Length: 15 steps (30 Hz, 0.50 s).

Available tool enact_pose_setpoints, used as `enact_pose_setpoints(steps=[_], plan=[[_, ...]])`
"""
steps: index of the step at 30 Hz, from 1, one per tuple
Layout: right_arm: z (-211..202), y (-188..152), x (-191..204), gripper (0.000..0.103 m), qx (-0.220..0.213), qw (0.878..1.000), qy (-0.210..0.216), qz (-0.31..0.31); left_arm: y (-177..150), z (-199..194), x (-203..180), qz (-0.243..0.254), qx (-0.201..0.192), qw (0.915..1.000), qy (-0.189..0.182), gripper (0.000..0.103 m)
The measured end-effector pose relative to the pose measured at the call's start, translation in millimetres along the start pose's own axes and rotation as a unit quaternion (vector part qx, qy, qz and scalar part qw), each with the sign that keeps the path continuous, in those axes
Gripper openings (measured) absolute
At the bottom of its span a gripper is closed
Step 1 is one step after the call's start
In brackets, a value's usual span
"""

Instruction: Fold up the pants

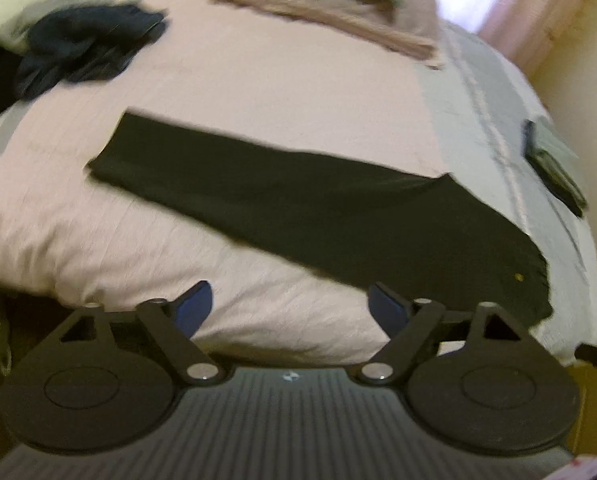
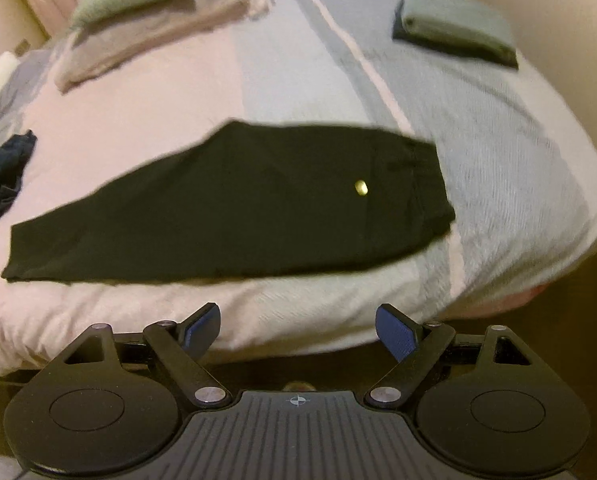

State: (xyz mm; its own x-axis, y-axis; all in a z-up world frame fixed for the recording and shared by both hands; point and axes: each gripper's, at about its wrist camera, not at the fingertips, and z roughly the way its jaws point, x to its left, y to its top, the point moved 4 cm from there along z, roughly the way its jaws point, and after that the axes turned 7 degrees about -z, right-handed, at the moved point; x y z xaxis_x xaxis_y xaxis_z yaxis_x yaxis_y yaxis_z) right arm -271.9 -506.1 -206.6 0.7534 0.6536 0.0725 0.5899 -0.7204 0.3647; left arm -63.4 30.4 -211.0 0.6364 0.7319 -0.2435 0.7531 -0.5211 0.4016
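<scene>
Black pants (image 1: 298,208) lie flat on the bed, folded lengthwise into one long strip, leg end at the left and waist at the right. In the right wrist view the same pants (image 2: 226,208) show a small brass button near the waistband. My left gripper (image 1: 290,300) hangs open just short of the bed's near edge, its blue pads empty. My right gripper (image 2: 298,328) is open too, held over the bed's front edge below the pants. Neither gripper touches the cloth.
A crumpled dark blue garment (image 1: 82,48) lies at the far left of the bed (image 1: 238,80). A pinkish folded blanket (image 1: 330,12) with a green pillow sits at the head. A folded grey-green and black stack (image 2: 454,28) rests at the far right.
</scene>
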Motion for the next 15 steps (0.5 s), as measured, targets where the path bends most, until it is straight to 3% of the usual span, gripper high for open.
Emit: enact_pose_setpoints(steps=[4, 7, 8, 9, 12, 15], plan=[[22, 3, -17, 0.083, 0.02, 1.0, 0.017, 0.015, 8, 13, 29, -0.024, -0.024, 0.9985, 0.043, 0.07], [48, 10, -25, 0.083, 0.022, 0.999, 0.001, 0.025, 23, 36, 59, -0.065, -0.049, 0.9956, 0.046, 0.062], [59, 12, -31, 0.083, 0.02, 0.999, -0.011, 0.035, 29, 47, 72, -0.087, -0.056, 0.9938, 0.043, 0.055], [69, 15, -36, 0.083, 0.018, 0.998, -0.022, 0.05, 35, 63, 89, -0.114, -0.057, 0.9908, 0.044, 0.041], [97, 21, -55, 0.083, -0.02, 0.995, -0.03, 0.097, 53, 101, 128, -0.171, -0.076, 0.9817, 0.036, 0.023], [124, 23, -70, 0.083, -0.062, 0.991, -0.048, 0.11, 73, 133, 158, -0.187, -0.131, 0.9737, 0.002, 0.019]])
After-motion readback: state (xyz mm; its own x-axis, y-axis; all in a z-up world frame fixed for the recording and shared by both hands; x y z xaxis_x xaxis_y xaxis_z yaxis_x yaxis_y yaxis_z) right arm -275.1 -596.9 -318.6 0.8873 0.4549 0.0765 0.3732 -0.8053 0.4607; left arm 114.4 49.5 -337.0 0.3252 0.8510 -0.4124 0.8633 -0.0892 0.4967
